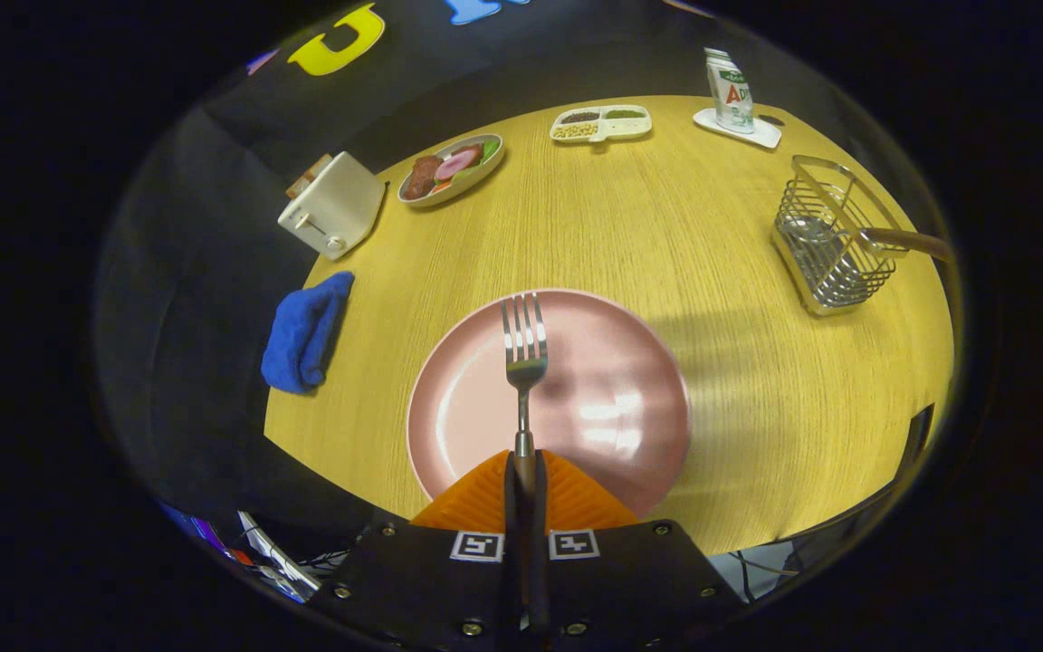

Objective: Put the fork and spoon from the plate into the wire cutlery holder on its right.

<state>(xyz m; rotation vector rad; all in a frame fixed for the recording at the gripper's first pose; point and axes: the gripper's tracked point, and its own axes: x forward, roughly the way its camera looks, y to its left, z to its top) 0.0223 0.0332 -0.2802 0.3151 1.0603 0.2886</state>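
My gripper (524, 471) is shut on the handle of a metal fork (523, 349), both fingers pressed against it. The fork points straight ahead, tines forward, over the pink plate (612, 398) that lies just beyond the fingers. The plate's surface is bare. To the right and farther off stands the wire cutlery holder (825, 240). A spoon's brown handle (906, 241) sticks out of it to the right, and its metal bowl rests inside the basket.
On the round wooden table (757, 380): a blue cloth (304, 332) at the left edge, a white toaster (333, 205), a plate of food (451, 167), a divided snack tray (600, 123), and a carton on a white coaster (732, 91) at the back.
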